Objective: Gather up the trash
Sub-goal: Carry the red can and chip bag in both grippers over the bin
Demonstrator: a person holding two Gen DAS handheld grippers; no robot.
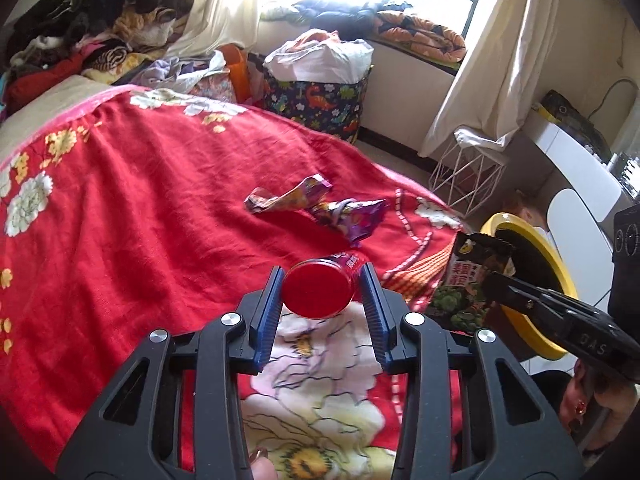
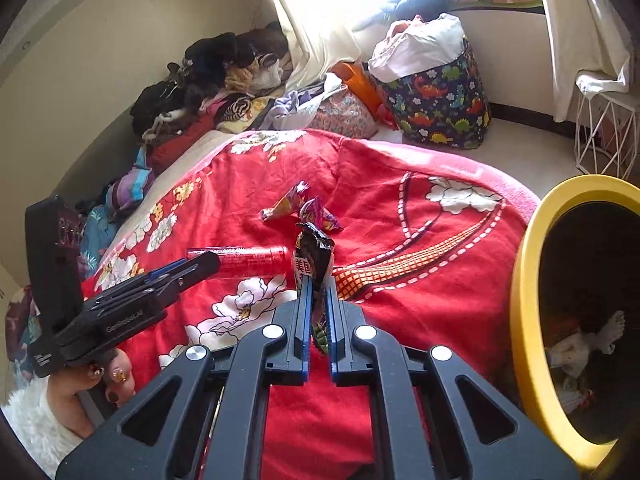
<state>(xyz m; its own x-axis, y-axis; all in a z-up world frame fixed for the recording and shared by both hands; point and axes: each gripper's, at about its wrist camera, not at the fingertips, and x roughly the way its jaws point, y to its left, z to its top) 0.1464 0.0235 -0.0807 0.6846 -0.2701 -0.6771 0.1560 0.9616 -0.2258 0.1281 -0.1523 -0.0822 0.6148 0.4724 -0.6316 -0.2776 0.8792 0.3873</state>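
Red cloth bedspread [image 1: 140,208], matt, finely wrinkled weave with printed flowers. Red tube [image 1: 318,294] of glossy smooth plastic, cap end shiny, clamped in the left gripper [image 1: 320,292]. Dark snack packet [image 2: 314,256] of crinkled glossy foil, pinched in the right gripper [image 2: 318,284]. Purple wrappers [image 1: 316,208] of crumpled shiny film. Jaws of matt black plastic, ribbed blue pads [image 1: 268,316], bright metal screw heads. Yellow bin [image 2: 524,300] with a smooth, semi-gloss plastic rim. Fabric dinosaur-print basket [image 1: 316,104], soft and matt. White wire stand [image 1: 468,176], thin painted metal. Cream curtains [image 1: 492,56], matt cloth.
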